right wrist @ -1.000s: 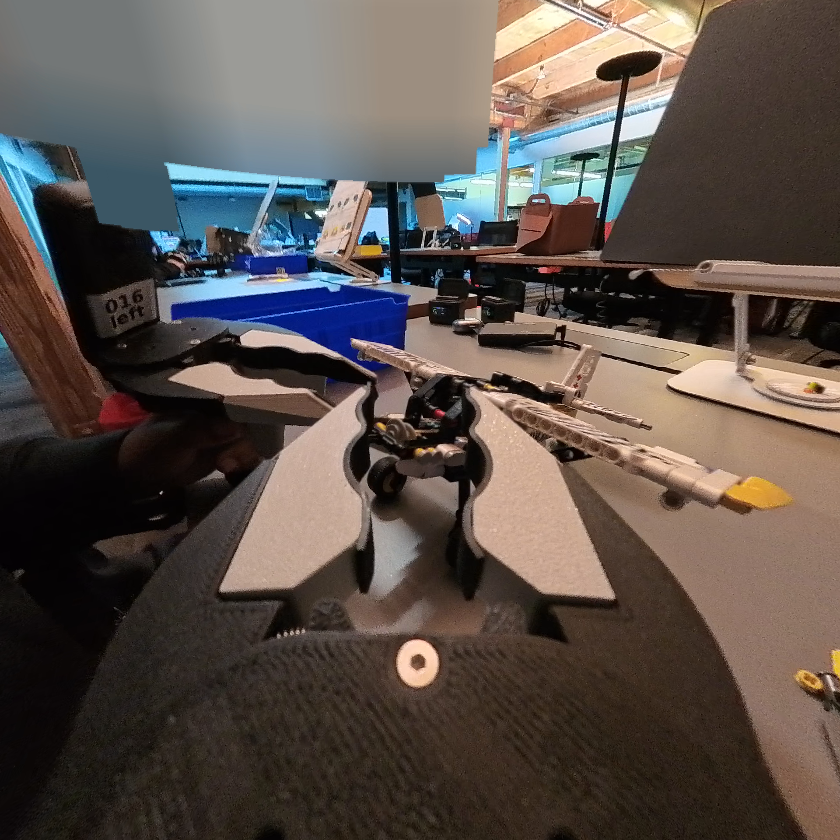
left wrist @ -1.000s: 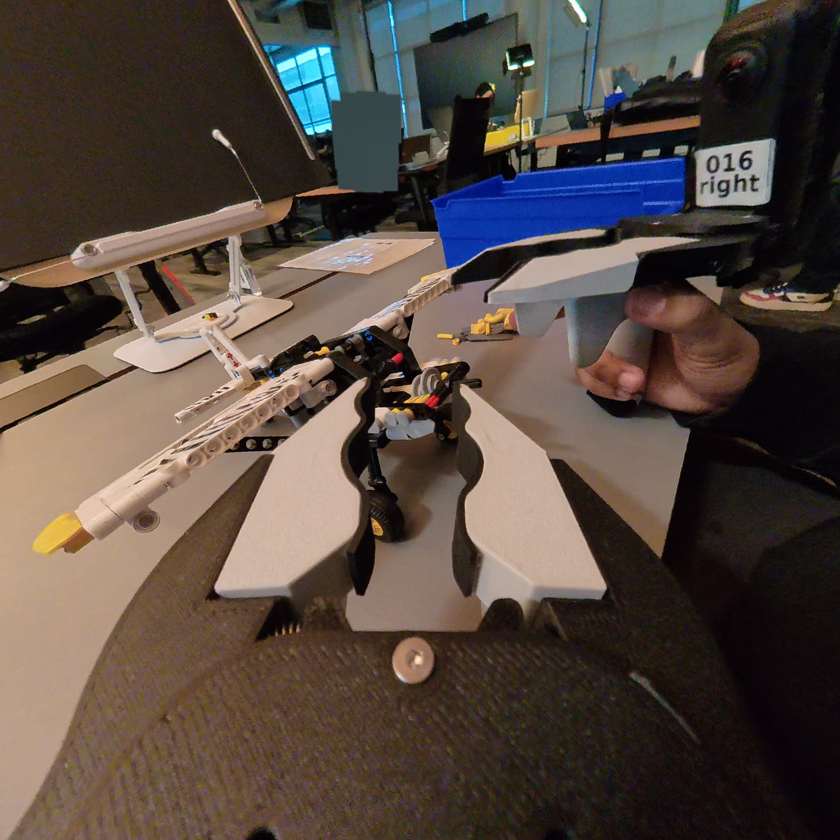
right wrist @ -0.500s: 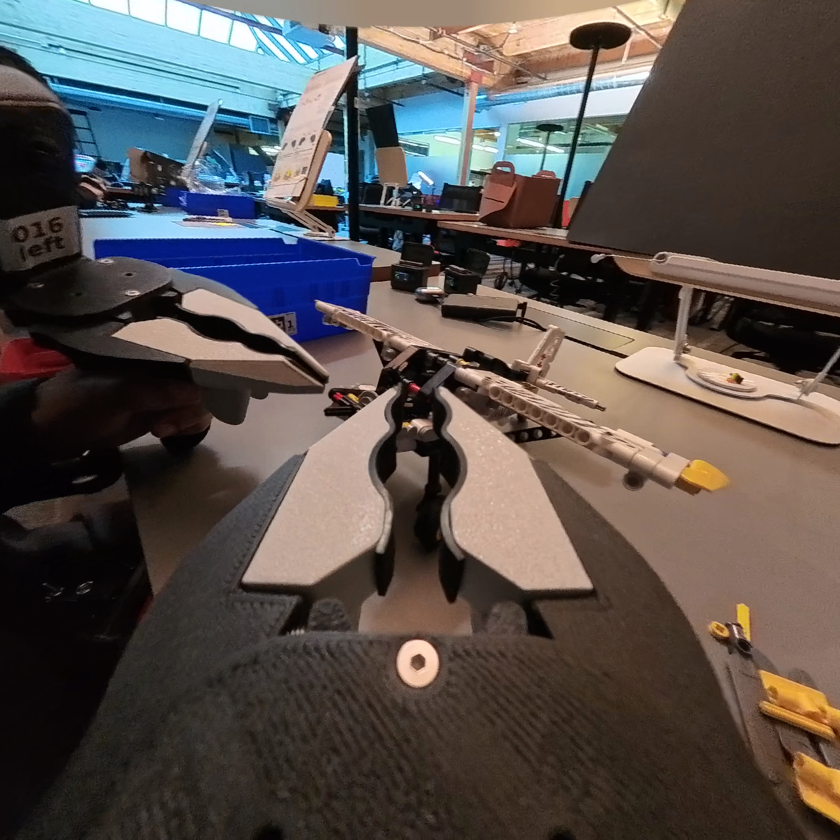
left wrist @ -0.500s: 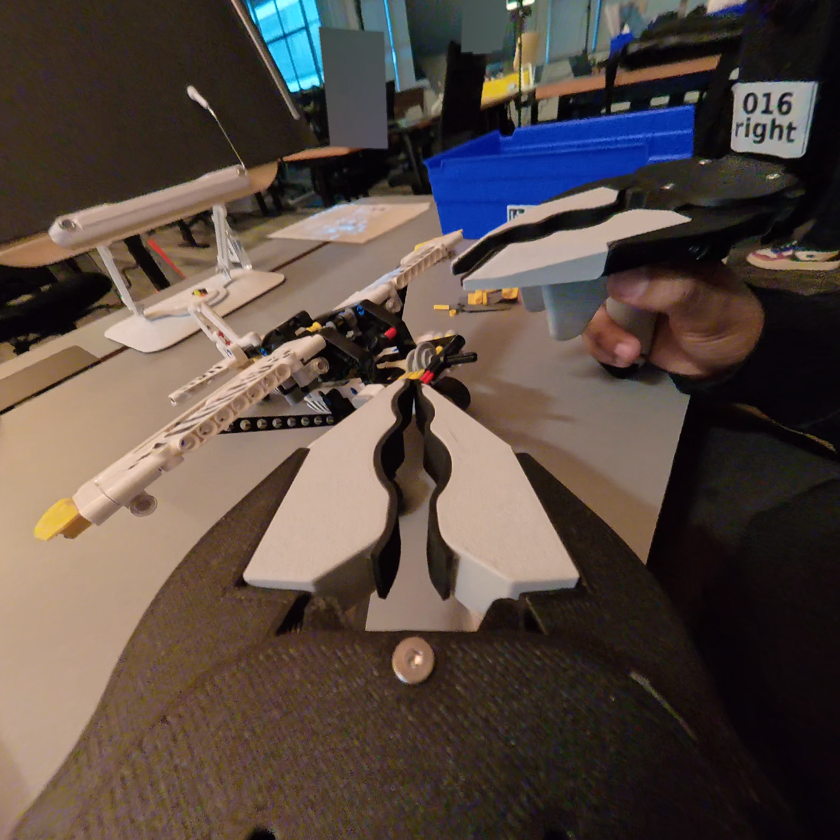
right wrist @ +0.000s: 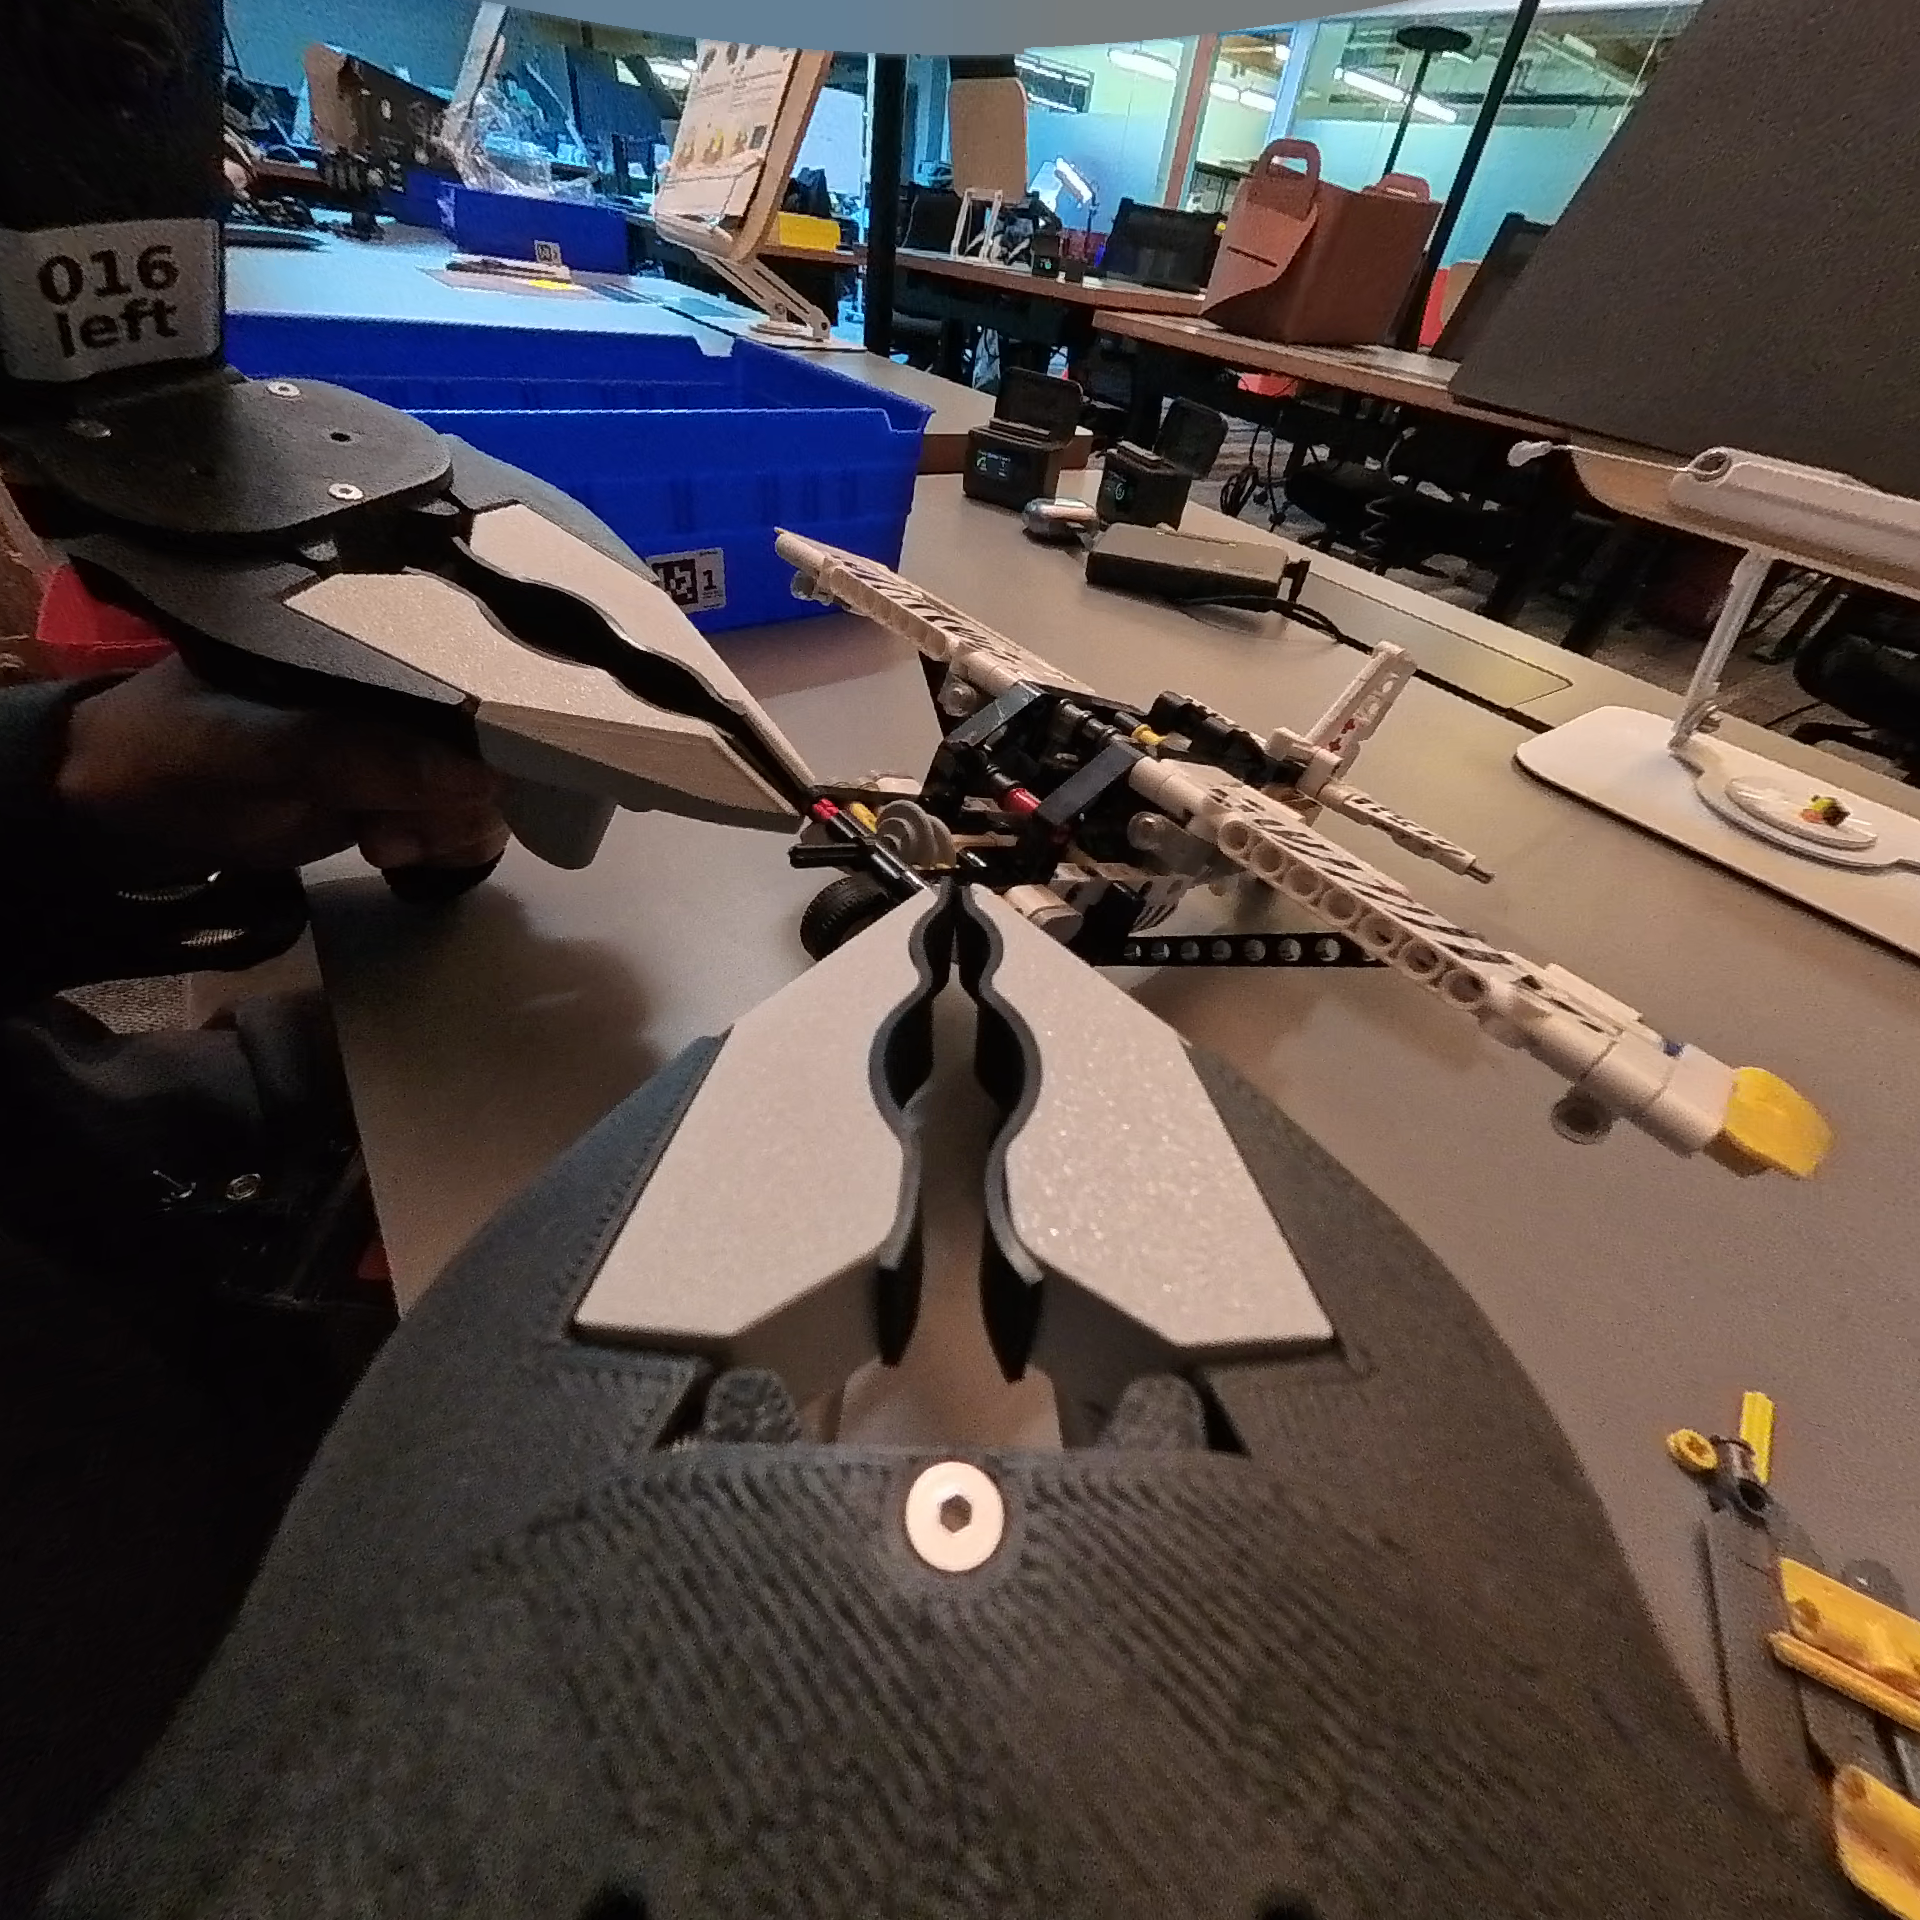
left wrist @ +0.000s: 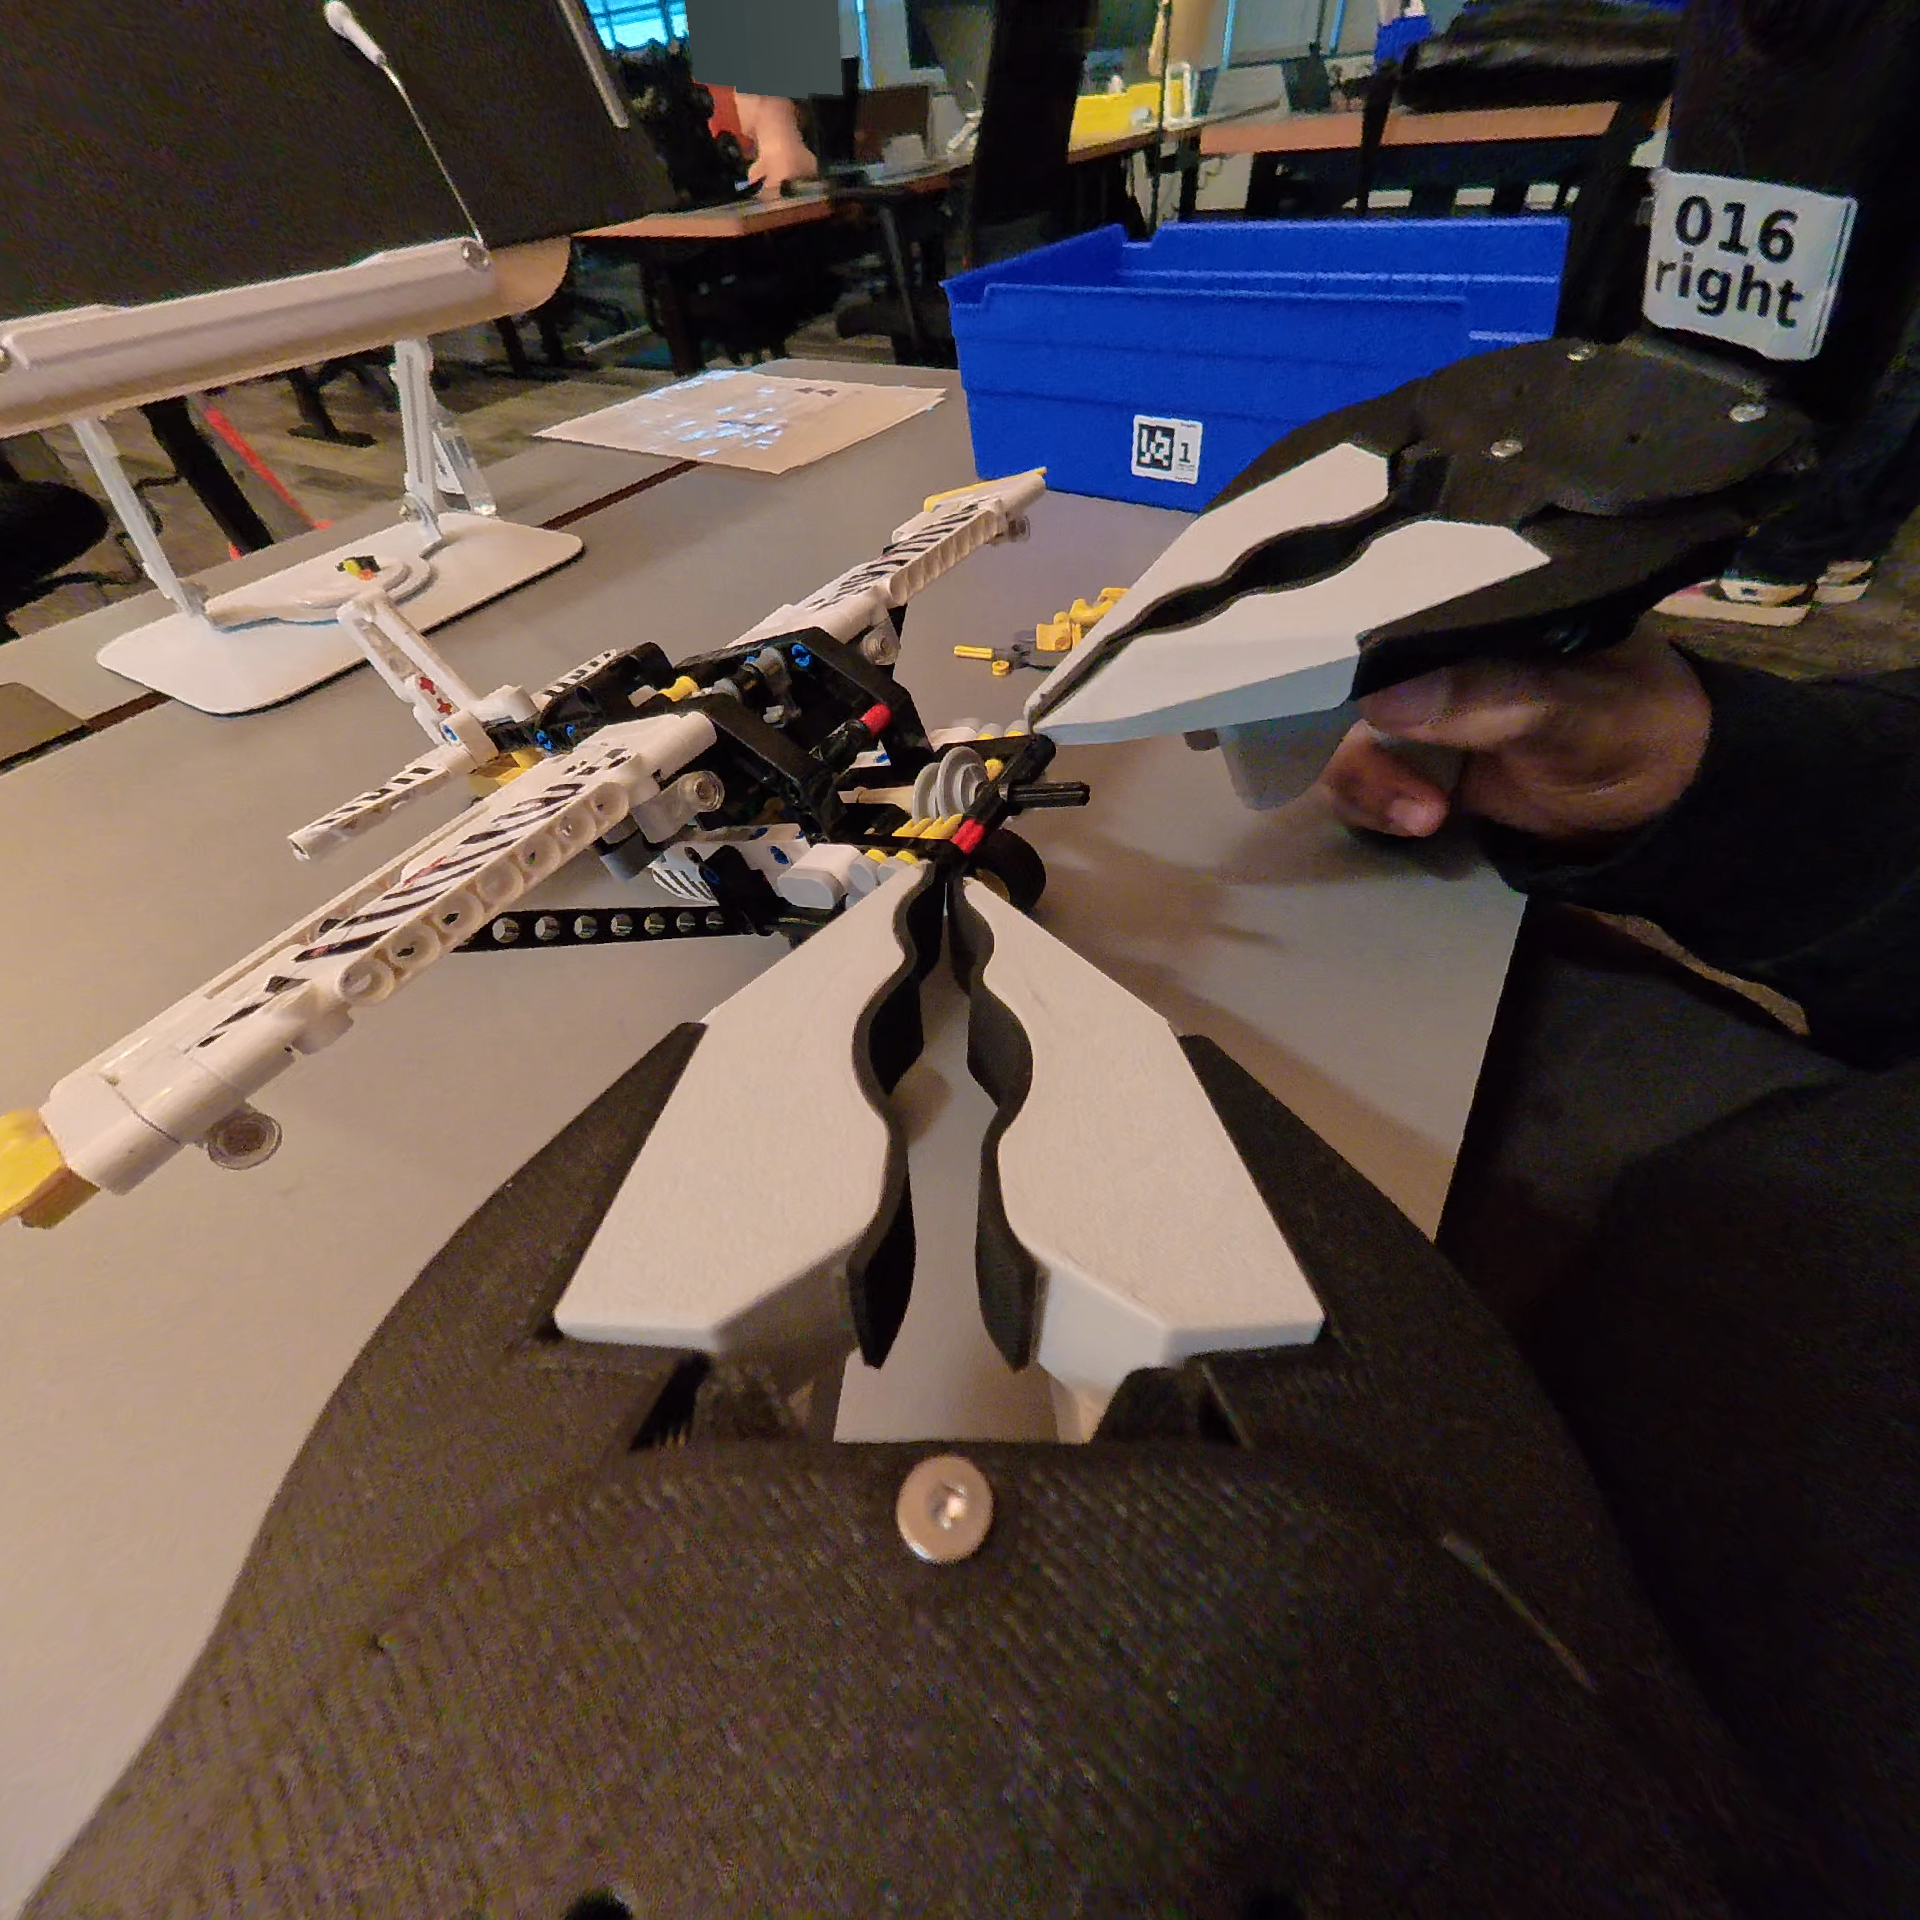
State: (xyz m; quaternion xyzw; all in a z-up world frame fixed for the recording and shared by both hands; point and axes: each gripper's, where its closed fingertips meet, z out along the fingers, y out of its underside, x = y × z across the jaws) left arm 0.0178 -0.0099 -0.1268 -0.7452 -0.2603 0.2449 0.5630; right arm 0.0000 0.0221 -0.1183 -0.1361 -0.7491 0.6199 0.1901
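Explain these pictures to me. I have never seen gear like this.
No robot here: a person holds a two-finger gripper in each hand, and each gripper has a camera looking along its fingers. One picture is from the left gripper, the other from the right gripper, and each view also shows the other gripper. On the grey table stand a toy-brick plane, a blue bin and loose yellow parts. Both grippers are closed. The left one pinches one end of a black bar at the plane's nose. The right one's tips meet the other end, but I can't tell whether it is gripping.
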